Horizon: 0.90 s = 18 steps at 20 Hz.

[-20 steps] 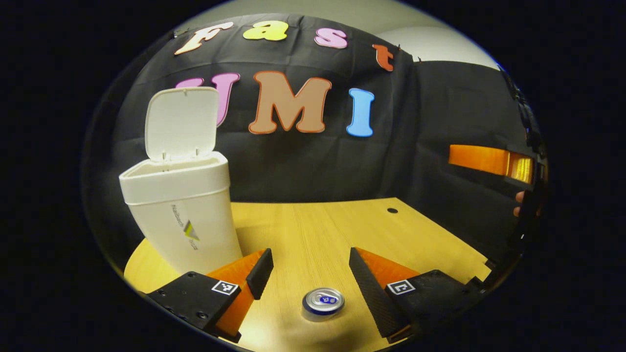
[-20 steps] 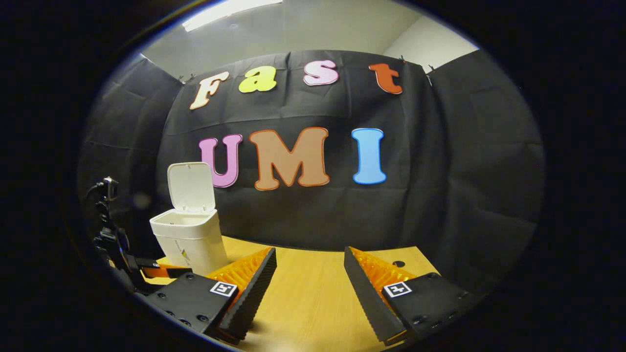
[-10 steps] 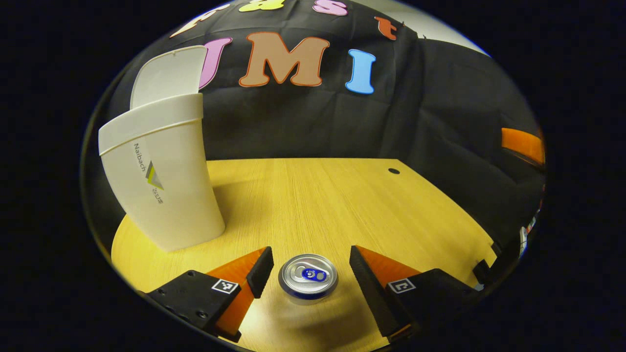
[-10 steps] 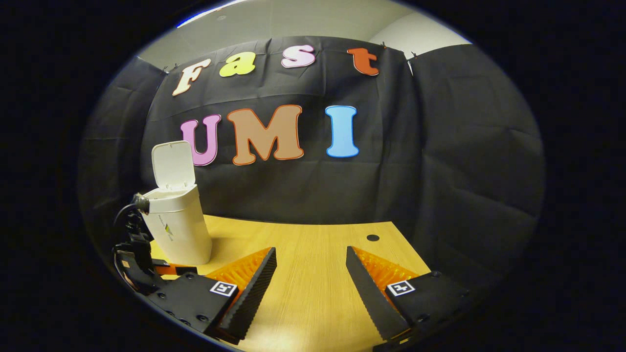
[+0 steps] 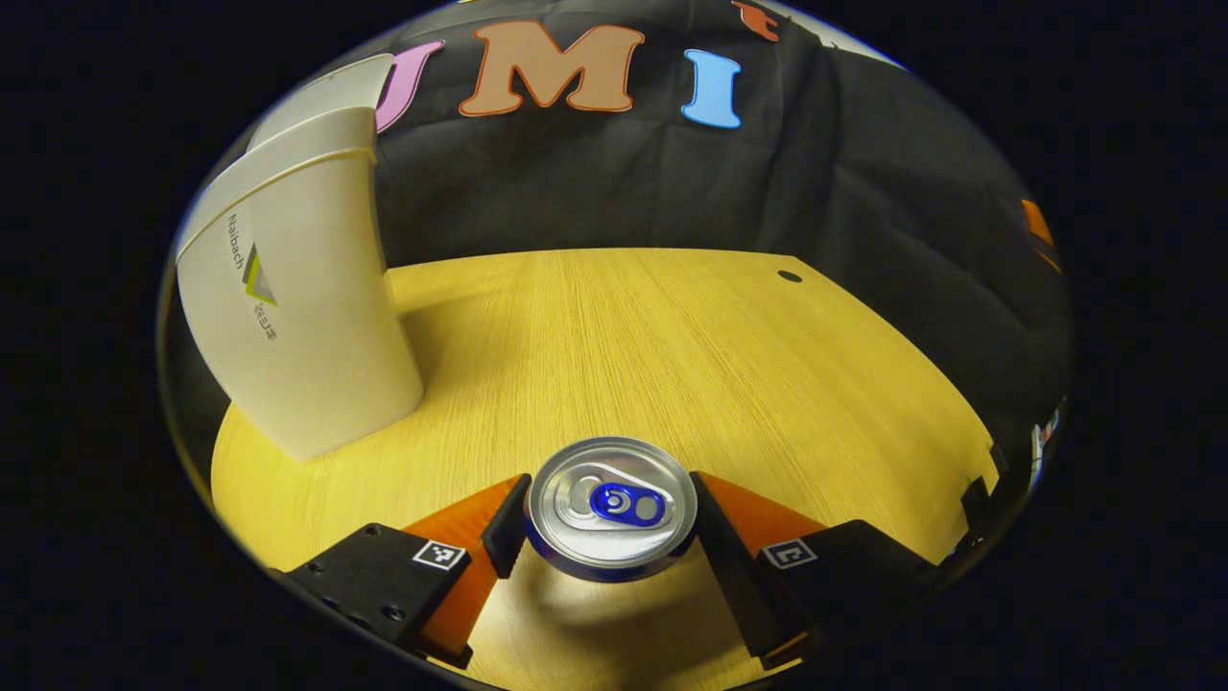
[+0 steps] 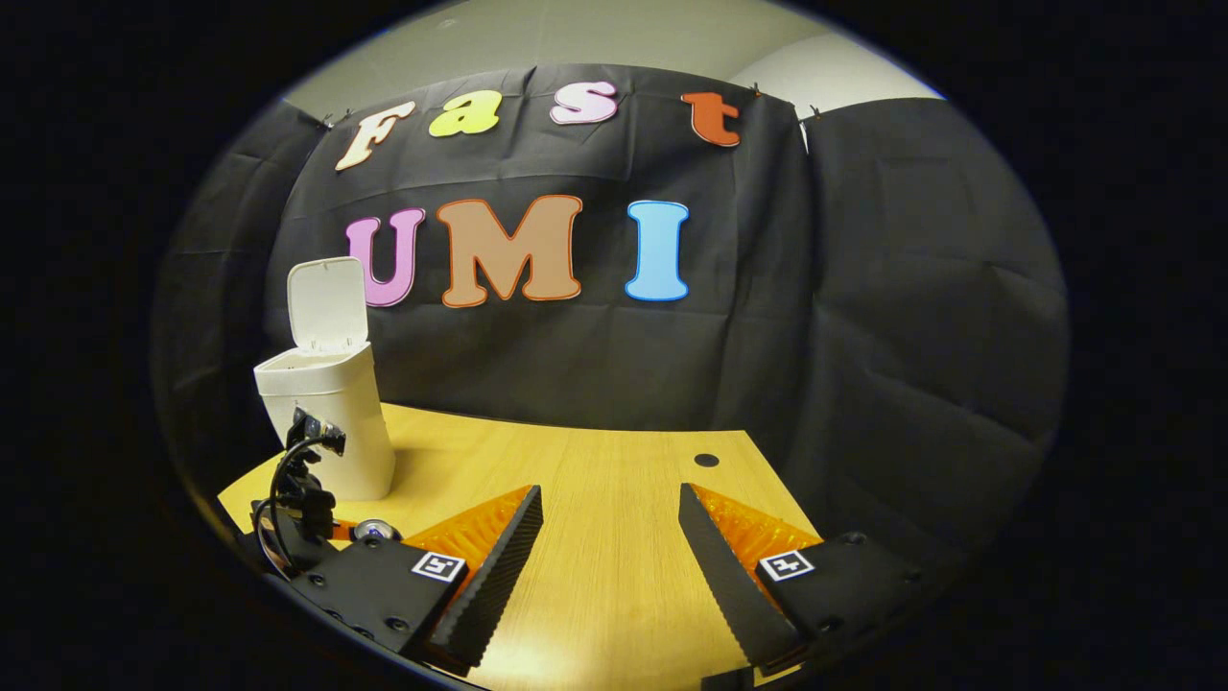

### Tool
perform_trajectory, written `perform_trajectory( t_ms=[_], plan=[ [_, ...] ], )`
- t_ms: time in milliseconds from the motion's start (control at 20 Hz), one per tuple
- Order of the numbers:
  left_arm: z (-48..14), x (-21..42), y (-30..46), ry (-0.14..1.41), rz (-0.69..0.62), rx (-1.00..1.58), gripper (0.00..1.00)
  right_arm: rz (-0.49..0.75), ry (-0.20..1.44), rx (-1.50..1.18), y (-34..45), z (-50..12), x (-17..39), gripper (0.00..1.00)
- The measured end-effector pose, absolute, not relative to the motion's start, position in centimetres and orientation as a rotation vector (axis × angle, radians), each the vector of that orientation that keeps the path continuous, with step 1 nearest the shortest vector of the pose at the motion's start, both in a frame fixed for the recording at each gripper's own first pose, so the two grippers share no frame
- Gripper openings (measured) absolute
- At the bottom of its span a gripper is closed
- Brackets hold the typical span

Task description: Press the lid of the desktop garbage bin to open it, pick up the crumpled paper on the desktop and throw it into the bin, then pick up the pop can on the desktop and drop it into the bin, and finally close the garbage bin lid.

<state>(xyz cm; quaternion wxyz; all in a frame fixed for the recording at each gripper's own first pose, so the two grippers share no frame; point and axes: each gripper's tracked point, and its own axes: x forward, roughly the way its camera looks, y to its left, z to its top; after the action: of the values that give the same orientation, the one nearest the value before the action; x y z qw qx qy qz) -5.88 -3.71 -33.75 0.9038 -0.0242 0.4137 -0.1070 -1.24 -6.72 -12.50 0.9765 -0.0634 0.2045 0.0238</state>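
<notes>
Lowered since a second ago, left gripper (image 5: pixel 610 509) now straddles the pop can (image 5: pixel 610 507) near the open-lidded garbage bin (image 5: pixel 288 317), fingers not visibly clamped; right gripper (image 6: pixel 610 552) spread, empty.

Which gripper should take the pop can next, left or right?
Left. The left gripper already brackets the pop can, a finger on each side, open. The right gripper is open over bare desktop, farther from the can. The bin stands lid-open.
</notes>
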Motion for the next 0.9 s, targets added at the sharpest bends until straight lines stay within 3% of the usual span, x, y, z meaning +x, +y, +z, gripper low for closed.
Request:
perform_trajectory(
  t_ms=[50, 200, 500, 900],
  plan=[
    [-34.1, -6.0, -3.6, 0.857, -0.223, -0.052, 0.95, 0.046, 0.414, -0.133, -6.8, -12.5, -1.2, 0.95],
    [-34.0, -5.7, -3.8, 0.829, -0.214, -0.05, 0.81, 0.048, 0.417, -0.141, -6.7, -12.6, -1.0, 0.95],
    [-30.6, -3.4, -3.0, 0.712, -0.209, -0.048, 0.8, 0.075, 0.412, -0.167, -5.5, -12.7, -0.6, 0.95],
    [-17.0, 2.9, -2.9, 0.391, -0.231, -0.082, 0.78, 0.118, 0.382, -0.153, -3.3, -12.3, 0.8, 0.95]
  ],
)
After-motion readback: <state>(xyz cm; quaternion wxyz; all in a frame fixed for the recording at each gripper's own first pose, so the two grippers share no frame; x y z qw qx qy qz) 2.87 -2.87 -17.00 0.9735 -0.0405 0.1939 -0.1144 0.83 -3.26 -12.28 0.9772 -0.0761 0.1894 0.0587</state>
